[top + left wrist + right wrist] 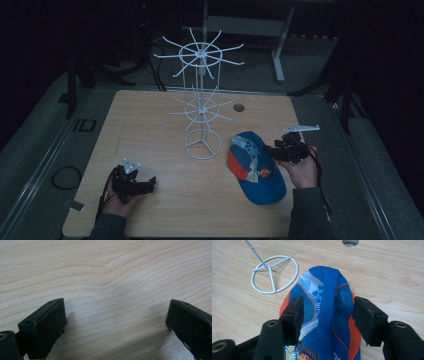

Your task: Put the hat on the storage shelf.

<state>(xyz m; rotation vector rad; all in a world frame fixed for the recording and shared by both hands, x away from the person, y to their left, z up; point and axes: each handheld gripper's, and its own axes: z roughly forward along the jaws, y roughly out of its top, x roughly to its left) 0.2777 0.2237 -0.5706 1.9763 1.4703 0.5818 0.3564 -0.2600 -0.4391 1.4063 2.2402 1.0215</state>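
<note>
A blue cap [255, 167] with orange panels and a printed front lies on the wooden table [150, 125], right of centre. My right gripper [270, 150] is at the cap's right side, held by a hand. In the right gripper view the cap's crown [327, 305] runs between the jaws, which are spread on either side of it, so my right gripper [328, 312] is open. A white wire display rack [201, 107] with two tiers of spokes stands mid-table. My left gripper [150, 184] rests at the front left, open over bare wood [116, 315].
The rack's ring base [274, 275] sits just left of the cap. A round cable hole [239, 107] lies behind the cap near the far edge. A grey plate [301, 128] sticks out above the right gripper. The surroundings beyond the table are dark.
</note>
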